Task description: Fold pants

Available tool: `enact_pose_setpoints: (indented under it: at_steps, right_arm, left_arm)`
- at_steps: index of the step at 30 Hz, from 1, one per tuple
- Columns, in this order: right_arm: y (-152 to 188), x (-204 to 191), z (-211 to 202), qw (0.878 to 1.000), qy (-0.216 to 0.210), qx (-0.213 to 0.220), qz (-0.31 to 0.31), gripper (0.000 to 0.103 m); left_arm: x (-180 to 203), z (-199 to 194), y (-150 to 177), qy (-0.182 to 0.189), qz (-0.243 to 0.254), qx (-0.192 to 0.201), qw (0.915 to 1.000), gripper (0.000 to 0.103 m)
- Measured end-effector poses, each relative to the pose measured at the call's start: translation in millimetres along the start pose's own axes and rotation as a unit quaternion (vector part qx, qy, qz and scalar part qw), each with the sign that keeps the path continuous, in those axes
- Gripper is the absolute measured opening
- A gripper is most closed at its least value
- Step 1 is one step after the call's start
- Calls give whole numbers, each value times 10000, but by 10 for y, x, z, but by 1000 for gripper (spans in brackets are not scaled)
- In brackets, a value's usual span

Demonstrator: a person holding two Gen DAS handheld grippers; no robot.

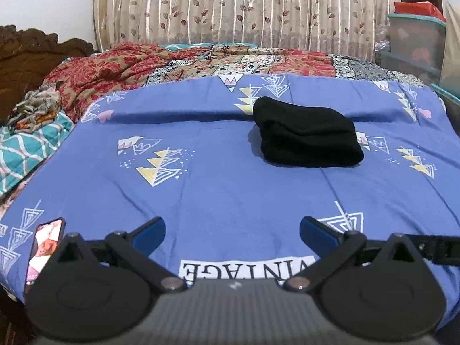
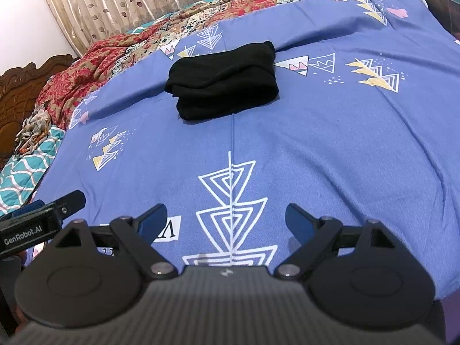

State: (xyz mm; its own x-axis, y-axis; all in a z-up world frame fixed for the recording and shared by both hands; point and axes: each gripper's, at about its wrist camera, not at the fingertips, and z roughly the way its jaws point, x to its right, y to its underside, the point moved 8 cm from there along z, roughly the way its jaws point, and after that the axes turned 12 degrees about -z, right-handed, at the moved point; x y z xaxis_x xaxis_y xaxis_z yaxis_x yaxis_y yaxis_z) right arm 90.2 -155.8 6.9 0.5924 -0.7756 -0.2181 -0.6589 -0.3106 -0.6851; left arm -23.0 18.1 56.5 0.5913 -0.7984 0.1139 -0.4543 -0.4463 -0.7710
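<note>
Black pants (image 1: pixel 307 133), soft fabric folded into a thick, compact bundle of several layers, lie on the blue bedsheet (image 1: pixel 218 189) printed with white and yellow triangle patterns, towards the far half of the bed and well apart from both tools. In the right wrist view the same bundle (image 2: pixel 222 82) sits on a long crease in the sheet that runs back towards the camera.

Left hand-held gripper (image 1: pixel 232 234), black with blue pads on its fingertips, hovers low over the near edge of the sheet with its jaws spread wide and nothing between them; a white label reading "VINTAGE" upside down shows just beyond its body. Right hand-held gripper (image 2: pixel 227 222) is likewise spread apart and empty, above a large white nested-triangle print. Part of the left tool, marked "GenRobot.AI", shows at the left edge of the right wrist view.

A smartphone with a lit screen (image 1: pixel 46 251) lies at the near left corner of the bed. Beyond the pants, a red and beige floral quilt (image 1: pixel 115 69) is rumpled across the bed's far side, with a teal and white patterned blanket (image 1: pixel 26 152) at left. A carved dark wooden headboard (image 1: pixel 31 54) and a cream leaf-print curtain (image 1: pixel 230 8) stand behind.
</note>
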Motion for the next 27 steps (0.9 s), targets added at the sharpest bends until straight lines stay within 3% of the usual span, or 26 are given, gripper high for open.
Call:
enact_pose_setpoints:
  at_steps: [27]
  right_arm:
    - [28, -17, 25, 9999, -60, -91, 30, 91]
  left_arm:
    - [-88, 12, -158, -490, -9, 95, 9988, 103]
